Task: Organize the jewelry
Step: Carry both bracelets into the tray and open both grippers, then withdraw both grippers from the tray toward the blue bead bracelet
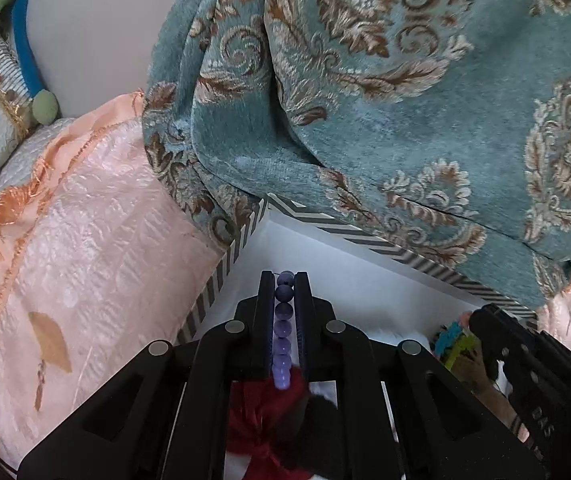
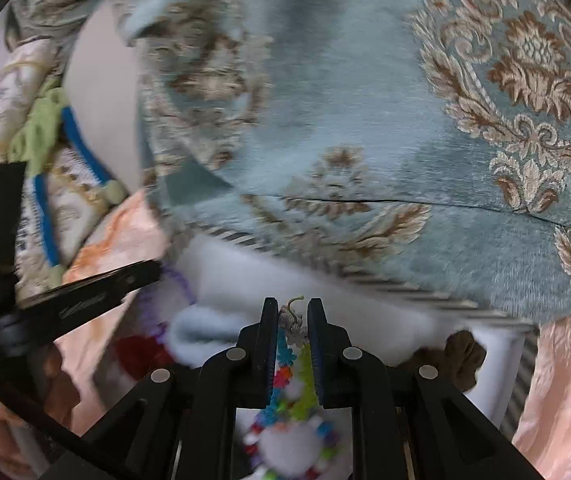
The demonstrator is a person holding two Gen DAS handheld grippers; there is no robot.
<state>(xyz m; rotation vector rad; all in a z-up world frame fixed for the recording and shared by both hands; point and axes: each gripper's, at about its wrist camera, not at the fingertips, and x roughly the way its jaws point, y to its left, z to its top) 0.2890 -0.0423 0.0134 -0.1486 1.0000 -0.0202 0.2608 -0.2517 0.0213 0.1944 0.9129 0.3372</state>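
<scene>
Two loaded grippers over white box (image 1: 365,280), teal blanket (image 1: 425,120) crowding behind.

A: What is the left claw (image 1: 284,280) made of, by the look of it?

B: Matte black plastic: two slim flat fingers on angular linkage arms, with four round silver pin heads across the joints.

A: And the right claw (image 2: 292,304)?

B: The same black build and silver pins, but blue ribbed pads (image 2: 314,344) line its fingers. From the left wrist view its body carries pale lettering, and bare skin shows beside it.
</scene>
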